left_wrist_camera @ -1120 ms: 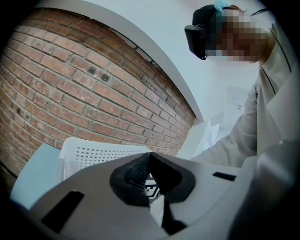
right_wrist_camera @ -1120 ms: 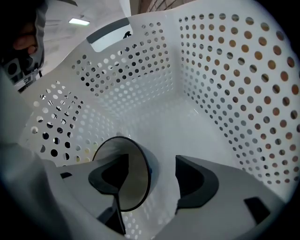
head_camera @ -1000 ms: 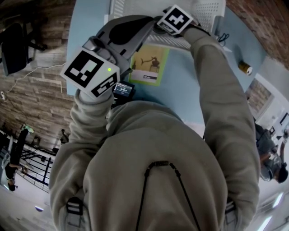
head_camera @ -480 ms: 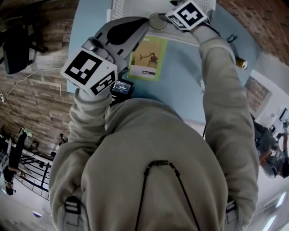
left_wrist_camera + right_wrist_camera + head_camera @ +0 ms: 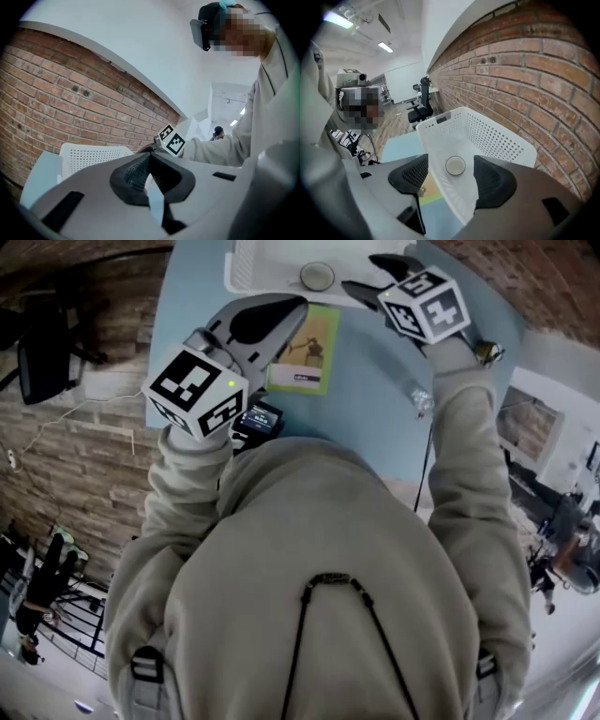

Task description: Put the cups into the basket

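A single round cup (image 5: pixel 317 276) stands upright on the floor of the white perforated basket (image 5: pixel 246 268) at the table's far edge. My right gripper (image 5: pixel 367 273) hovers open just to the cup's right, holding nothing. In the right gripper view the cup (image 5: pixel 455 165) shows between the spread jaws of the right gripper (image 5: pixel 451 178), down inside the basket (image 5: pixel 501 140). My left gripper (image 5: pixel 295 306) is held shut and empty over the table, short of the basket's near rim. The left gripper (image 5: pixel 149 173) view shows only a sliver of gap, with the basket (image 5: pixel 93 157) behind.
On the light-blue table (image 5: pixel 375 399) lie a green-bordered card (image 5: pixel 305 348), a small device with a screen (image 5: pixel 256 420), a crumpled clear object (image 5: pixel 420 401) and a gold-coloured item (image 5: pixel 487 352). A brick wall runs behind the basket. A black office chair (image 5: pixel 37 334) stands at left.
The right gripper has drawn back to the right, away from over the basket, and the cup now stands uncovered inside the basket. The left gripper has barely moved.
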Demonstrator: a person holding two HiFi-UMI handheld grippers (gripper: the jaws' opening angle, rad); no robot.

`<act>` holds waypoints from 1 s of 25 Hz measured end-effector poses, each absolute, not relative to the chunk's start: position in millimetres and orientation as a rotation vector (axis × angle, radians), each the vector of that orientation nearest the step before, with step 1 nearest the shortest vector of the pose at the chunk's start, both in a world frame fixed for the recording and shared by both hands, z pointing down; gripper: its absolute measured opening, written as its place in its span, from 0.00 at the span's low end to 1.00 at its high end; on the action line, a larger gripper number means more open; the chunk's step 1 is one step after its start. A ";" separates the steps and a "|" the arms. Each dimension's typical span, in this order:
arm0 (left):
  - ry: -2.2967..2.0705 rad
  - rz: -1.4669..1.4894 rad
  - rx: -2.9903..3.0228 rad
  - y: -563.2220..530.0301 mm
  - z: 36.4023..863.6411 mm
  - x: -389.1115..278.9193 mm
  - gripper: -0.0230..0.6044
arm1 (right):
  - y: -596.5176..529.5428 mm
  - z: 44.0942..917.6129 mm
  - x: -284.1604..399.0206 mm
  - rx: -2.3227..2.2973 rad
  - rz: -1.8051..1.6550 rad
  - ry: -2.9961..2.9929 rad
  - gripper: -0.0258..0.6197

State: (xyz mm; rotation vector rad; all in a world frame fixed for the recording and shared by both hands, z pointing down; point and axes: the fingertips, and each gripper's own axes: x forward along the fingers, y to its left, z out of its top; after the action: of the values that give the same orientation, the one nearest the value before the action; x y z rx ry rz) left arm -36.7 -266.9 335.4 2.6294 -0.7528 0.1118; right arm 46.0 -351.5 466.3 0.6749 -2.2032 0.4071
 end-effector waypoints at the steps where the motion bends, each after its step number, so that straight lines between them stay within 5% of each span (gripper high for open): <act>1: -0.743 0.113 2.638 -260.1 332.8 -33.7 0.03 | -338.8 457.7 45.1 0.686 0.402 -2.231 0.52; 5: -0.699 0.119 2.667 -230.7 324.3 -21.6 0.03 | -287.9 415.8 43.7 0.774 0.430 -2.420 0.36; 8: -0.680 0.126 2.683 -211.3 316.7 -14.9 0.03 | -254.0 380.8 47.4 0.833 0.456 -2.609 0.11; 10: -0.664 0.134 2.693 -198.4 312.7 -10.4 0.03 | -233.5 367.0 53.6 0.856 0.407 -2.689 0.07; 25: -0.537 0.088 2.776 -144.5 275.8 33.9 0.03 | -135.5 254.5 78.5 0.910 0.476 -3.158 0.06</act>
State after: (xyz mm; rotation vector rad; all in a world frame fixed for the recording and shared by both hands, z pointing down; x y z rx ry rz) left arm 33.9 -144.5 275.8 2.7763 -0.5369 0.0880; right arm 78.5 -135.5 254.5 0.9100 -3.1583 0.4765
